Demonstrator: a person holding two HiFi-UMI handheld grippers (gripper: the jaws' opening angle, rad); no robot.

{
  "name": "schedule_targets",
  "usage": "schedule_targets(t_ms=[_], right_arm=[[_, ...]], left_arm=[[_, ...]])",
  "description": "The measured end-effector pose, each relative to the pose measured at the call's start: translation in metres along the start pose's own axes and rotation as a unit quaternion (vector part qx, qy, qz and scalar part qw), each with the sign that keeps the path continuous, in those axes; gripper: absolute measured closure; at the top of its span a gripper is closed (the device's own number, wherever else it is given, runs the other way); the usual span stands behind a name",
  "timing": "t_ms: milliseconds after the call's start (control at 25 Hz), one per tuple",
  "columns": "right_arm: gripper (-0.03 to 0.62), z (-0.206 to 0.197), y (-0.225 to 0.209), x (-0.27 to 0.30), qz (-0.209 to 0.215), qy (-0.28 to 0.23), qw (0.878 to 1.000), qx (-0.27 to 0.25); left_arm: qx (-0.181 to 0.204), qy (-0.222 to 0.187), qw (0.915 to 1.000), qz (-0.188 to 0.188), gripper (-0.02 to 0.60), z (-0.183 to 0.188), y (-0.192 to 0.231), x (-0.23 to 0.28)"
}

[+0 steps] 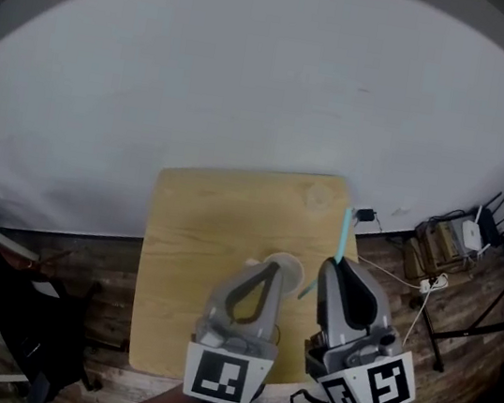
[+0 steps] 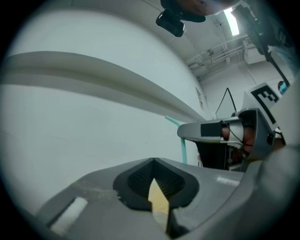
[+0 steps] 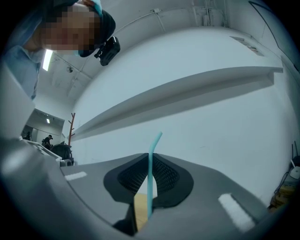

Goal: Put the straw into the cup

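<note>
Right tool (image 3: 149,158) is clamped on the teal straw (image 3: 150,180). The straw stands upright out of its tips with the bent end uppermost, over the right edge of the wooden surface (image 1: 195,234). Left tool (image 2: 153,161) is closed, with nothing showing between its jaws. Its tips are just beside the pale cup (image 1: 291,270), which stands on the surface near that right edge, between the two tools.

- On the surface (image 1: 192,234), toward its right edge: cup (image 1: 291,270).
- Just left of cup: left tool (image 1: 272,263); just right: right tool (image 1: 335,262).
- In right tool, upright: straw (image 1: 345,231).
</note>
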State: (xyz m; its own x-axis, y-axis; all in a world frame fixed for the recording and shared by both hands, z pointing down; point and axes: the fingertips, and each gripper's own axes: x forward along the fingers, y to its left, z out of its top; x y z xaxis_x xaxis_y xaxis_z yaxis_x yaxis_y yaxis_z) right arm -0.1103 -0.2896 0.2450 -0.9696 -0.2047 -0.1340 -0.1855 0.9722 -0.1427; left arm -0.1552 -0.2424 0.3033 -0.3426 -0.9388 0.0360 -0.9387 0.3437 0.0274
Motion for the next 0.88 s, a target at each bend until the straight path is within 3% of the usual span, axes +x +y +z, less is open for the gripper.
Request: schedule_targets(t_ms=[440,880], right_arm=[[0.56,-0.078,-0.027,0.046,-0.009,0.043,0.998,0.04],[0.559,-0.157,-0.047,0.053,-0.027,0.108,0.991,0.075]], left_arm=[[-0.037,0.065,0.9972,0.003,0.565,-0.071,0.04,0.041],[-0.081,0.131,0.988,0.015,0.565,-0.14,0.062,0.061]])
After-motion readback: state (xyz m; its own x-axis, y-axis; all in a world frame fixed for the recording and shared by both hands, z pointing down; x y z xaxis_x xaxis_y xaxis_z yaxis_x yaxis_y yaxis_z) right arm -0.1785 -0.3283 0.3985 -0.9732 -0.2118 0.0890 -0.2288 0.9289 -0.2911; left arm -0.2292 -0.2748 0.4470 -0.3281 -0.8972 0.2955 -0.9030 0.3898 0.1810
